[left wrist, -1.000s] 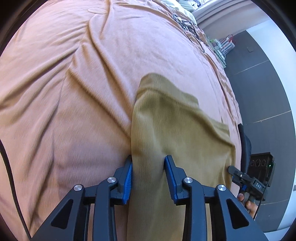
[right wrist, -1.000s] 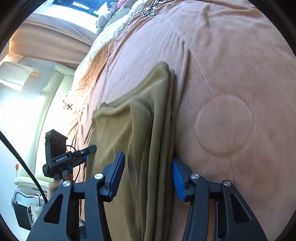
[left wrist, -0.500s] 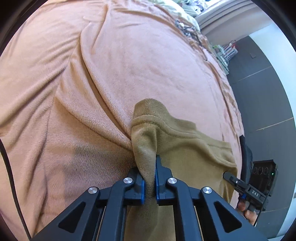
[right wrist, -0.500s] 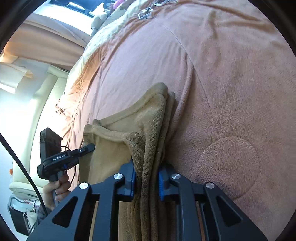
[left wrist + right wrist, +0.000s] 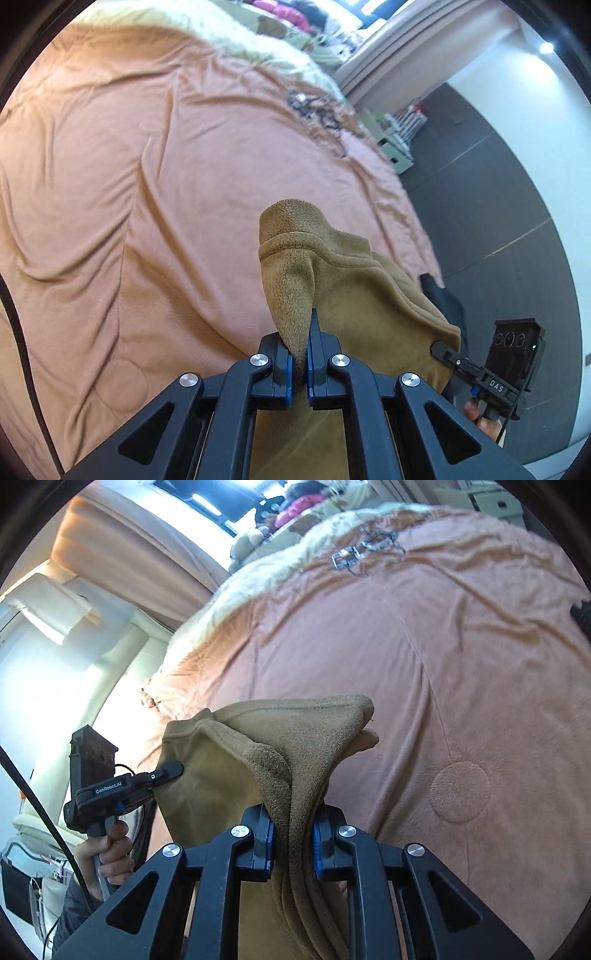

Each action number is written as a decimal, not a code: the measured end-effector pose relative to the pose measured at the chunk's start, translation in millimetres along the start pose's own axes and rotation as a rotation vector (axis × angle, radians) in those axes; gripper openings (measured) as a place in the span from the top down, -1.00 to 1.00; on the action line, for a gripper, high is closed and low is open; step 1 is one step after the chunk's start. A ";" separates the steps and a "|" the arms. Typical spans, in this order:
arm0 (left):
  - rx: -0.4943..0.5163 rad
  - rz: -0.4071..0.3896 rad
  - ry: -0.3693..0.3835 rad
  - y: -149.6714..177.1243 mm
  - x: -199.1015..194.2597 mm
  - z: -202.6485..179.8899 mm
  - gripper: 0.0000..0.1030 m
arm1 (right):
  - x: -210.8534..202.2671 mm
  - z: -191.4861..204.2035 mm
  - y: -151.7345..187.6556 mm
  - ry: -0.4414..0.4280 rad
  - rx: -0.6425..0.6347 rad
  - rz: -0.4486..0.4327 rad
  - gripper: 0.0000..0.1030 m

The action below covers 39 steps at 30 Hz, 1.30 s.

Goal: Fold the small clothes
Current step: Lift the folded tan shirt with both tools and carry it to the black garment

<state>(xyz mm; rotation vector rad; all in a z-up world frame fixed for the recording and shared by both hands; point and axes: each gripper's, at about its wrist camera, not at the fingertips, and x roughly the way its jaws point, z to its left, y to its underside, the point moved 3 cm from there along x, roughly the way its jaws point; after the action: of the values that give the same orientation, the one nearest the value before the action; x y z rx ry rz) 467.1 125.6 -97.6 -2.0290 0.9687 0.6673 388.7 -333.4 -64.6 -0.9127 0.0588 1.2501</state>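
Observation:
An olive-brown small garment [image 5: 354, 291] hangs stretched between both grippers above the bed. My left gripper [image 5: 300, 363] is shut on one corner of it, the cloth bunched up between the blue pads. My right gripper [image 5: 293, 843] is shut on the other end of the garment [image 5: 280, 746], several layers pinched between its pads. The right gripper shows at the right edge of the left wrist view [image 5: 480, 373]. The left gripper shows at the left of the right wrist view [image 5: 122, 786], its tip on the cloth.
The salmon-pink bedspread [image 5: 147, 184] lies wrinkled below the garment. Metal clips or hangers [image 5: 365, 550] lie near the head of the bed, by a cream blanket [image 5: 236, 40]. Dark wall and floor [image 5: 517, 206] lie past the bed's right edge.
Both grippers closed on the garment's ends, then lifted it off the bedspread. The cloth now hangs between them and the view looks further up the bed.

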 end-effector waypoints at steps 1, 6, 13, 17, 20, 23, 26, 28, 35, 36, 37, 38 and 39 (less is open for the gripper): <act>0.008 -0.011 0.009 1.0 -9.4 -6.6 0.91 | -11.0 5.9 2.6 0.000 -0.009 -0.014 0.77; 0.057 -0.057 0.048 6.8 -47.2 -44.7 0.91 | -64.1 17.9 17.8 0.005 -0.051 -0.076 0.77; 0.118 -0.096 0.092 16.8 -87.2 -98.2 0.91 | -142.1 37.1 38.4 0.027 -0.090 -0.166 0.78; 0.163 -0.122 0.153 23.4 -107.9 -142.5 0.91 | -200.1 50.2 45.3 0.067 -0.125 -0.207 0.78; 0.202 -0.119 0.192 29.7 -112.6 -179.7 0.91 | -247.8 51.9 46.7 0.087 -0.140 -0.237 0.78; 0.248 -0.102 0.222 37.1 -107.8 -217.1 0.91 | -293.6 46.4 52.6 0.112 -0.154 -0.263 0.79; 0.289 -0.081 0.255 45.1 -94.4 -255.1 0.91 | -337.5 38.0 59.2 0.133 -0.181 -0.288 0.79; 0.302 -0.065 0.281 50.4 -84.2 -275.0 0.91 | -361.8 30.6 64.6 0.151 -0.191 -0.305 0.79; 0.385 -0.010 0.339 76.2 -41.6 -352.6 0.91 | -429.3 -5.0 79.3 0.204 -0.180 -0.362 0.79; 0.398 -0.005 0.341 78.3 -38.3 -359.0 0.91 | -436.0 -7.1 81.8 0.209 -0.183 -0.369 0.79; 0.410 0.007 0.346 82.4 -30.6 -371.1 0.91 | -443.9 -9.7 84.8 0.217 -0.185 -0.375 0.79; 0.414 0.015 0.355 86.5 -26.7 -378.6 0.91 | -454.3 -14.3 88.4 0.227 -0.184 -0.381 0.79; 0.421 0.022 0.366 90.9 -22.3 -388.0 0.91 | -463.4 -17.4 90.2 0.235 -0.180 -0.385 0.79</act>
<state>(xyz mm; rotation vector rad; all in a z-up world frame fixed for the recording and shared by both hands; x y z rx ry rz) 428.4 -220.0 98.3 -1.7899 1.2251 0.0818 153.9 -705.8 106.6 -1.1629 -0.0436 0.7964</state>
